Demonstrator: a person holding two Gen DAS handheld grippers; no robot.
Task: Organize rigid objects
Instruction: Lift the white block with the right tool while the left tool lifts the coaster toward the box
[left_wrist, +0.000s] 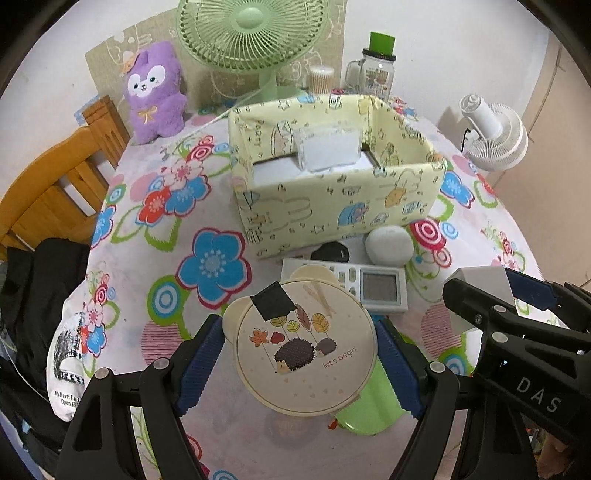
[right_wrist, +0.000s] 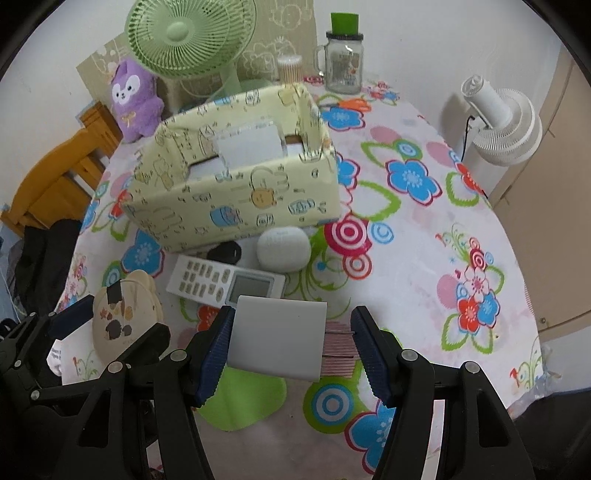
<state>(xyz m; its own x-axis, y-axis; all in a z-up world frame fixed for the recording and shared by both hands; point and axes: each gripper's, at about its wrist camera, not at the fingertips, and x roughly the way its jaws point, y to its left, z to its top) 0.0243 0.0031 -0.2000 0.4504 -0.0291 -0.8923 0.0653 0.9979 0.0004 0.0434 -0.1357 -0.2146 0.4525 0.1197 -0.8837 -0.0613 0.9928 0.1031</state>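
Left wrist: my left tool (left_wrist: 301, 365) grips the round cream hedgehog-print lid (left_wrist: 306, 347) above the floral worktop (left_wrist: 147, 266). Right wrist: my right tool (right_wrist: 291, 350) clamps a flat white card-like panel (right_wrist: 277, 338), near the yellow patterned box (right_wrist: 236, 199).

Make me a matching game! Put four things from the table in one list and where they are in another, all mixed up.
Things:
1. round hedgehog lid
2. white block
3. remote control
4. clear plastic case

Places:
A. inside the yellow box
B. in the left gripper
C. lying on the tablecloth
D. in the right gripper

Pairs: 1-B, 2-D, 3-C, 4-A
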